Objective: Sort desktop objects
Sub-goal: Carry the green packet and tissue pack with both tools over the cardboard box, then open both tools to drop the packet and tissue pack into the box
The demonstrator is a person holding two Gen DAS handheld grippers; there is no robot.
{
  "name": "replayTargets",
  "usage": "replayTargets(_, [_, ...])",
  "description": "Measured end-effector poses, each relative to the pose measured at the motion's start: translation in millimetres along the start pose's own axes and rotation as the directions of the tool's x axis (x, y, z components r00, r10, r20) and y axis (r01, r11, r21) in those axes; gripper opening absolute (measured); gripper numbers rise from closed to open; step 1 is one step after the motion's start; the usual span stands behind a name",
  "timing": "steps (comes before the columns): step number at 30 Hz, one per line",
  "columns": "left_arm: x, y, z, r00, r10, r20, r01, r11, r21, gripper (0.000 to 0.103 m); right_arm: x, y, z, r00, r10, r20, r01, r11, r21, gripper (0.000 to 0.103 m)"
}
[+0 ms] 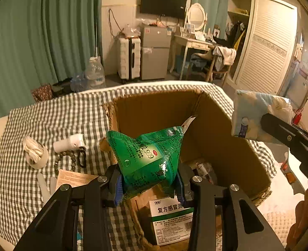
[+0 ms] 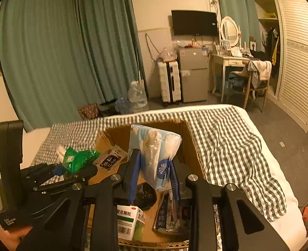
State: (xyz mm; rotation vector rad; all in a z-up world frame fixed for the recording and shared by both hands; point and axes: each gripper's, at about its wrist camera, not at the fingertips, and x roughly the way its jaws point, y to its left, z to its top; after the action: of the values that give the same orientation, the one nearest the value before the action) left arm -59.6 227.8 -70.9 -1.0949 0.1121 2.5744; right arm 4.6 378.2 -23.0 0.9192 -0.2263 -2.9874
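Holding a green medicine pouch (image 1: pixel 147 159) in the left claw (image 1: pixel 149 185), clenched on the lower part of the pouch, above the near-left edge of the open cardboard box (image 1: pixel 227 146). Holding a tissue pack (image 2: pixel 156 156) in the right claw (image 2: pixel 154 179), also clenched on the lower half, over the inside of the same box. Both things hanging in the air, not yet resting on anything.

Judging the pouch as light and soft, with a glossy, probably slippery film; wrinkling already where the pads (image 1: pixel 118 186) are pressing. Taking it near the thicker middle seeming safer than near the sealed edge, where the film could be slipping out. Judging the tissue pack as very light and squashy, not fragile; gripping across the narrow side, as now, looking good enough.

Lying already in the box: a white and green medicine carton (image 2: pixel 131 223), a dark round thing (image 2: pixel 146 194) and a flat printed packet (image 2: pixel 110 160). Waiting outside on the checked cloth (image 1: pixel 49 115) of the bed: a white small device (image 1: pixel 70 143), a bead bracelet (image 1: pixel 65 160), a roll with wrapped paper (image 1: pixel 35 153) and a brown flat card (image 1: pixel 74 178).

Hard to be telling: the box bottom under both claws, mostly covered; the dark round thing, too dim to be naming; the pale pieces beside the card, cut by the left claw frame.
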Motion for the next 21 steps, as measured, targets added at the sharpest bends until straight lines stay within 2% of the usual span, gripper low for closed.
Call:
replayTargets(7, [30.9,-4.8,-13.7,0.997,-0.014,-0.073,0.016,0.999,0.036,0.041,26.0,-0.2,-11.7,0.996,-0.007,-0.089,0.006,1.0,-0.006,0.027])
replayTargets(12, [42.7,-4.4,-17.6,0.995,-0.015,-0.103,0.019,0.999,0.041,0.052,39.9,7.1,-22.4,0.99,-0.03,-0.136,0.026,0.999,-0.035,0.03])
replayTargets(14, [42.4,-5.2,-17.2,0.994,-0.02,-0.104,0.025,0.998,0.049,0.056,40.8,9.3,-23.4,0.99,-0.035,-0.135,0.029,0.999,-0.041,0.037])
replayTargets(15, [40.9,-6.5,-16.8,0.995,-0.018,-0.099,0.023,0.998,0.057,0.059,40.5,10.0,-23.2,0.99,-0.04,-0.132,0.034,0.998,-0.044,0.051])
replayTargets(16, [39.1,-7.6,-16.0,0.996,-0.015,-0.093,0.02,0.998,0.062,0.065,39.4,10.2,-23.0,0.991,-0.044,-0.123,0.039,0.998,-0.043,0.058])
replayTargets(17, [37.0,-8.9,-14.8,0.996,-0.009,-0.088,0.015,0.998,0.064,0.069,37.6,10.1,-21.8,0.993,-0.042,-0.112,0.037,0.998,-0.04,0.058])
replayTargets(18, [34.4,-9.9,-13.5,0.997,-0.002,-0.079,0.008,0.998,0.066,0.079,34.5,9.8,-20.8,0.994,-0.041,-0.1,0.038,0.999,-0.034,0.058])
replayTargets(19, [30.2,-10.4,-11.6,0.998,0.009,-0.064,-0.004,0.998,0.068,0.082,32.0,9.2,-20.0,0.995,-0.044,-0.093,0.042,0.999,-0.03,0.058])
replayTargets(21, [24.6,-10.3,-8.8,0.999,0.013,-0.049,-0.009,0.998,0.069,0.082,25.6,8.0,-16.5,0.997,-0.051,-0.066,0.049,0.999,-0.018,0.058])
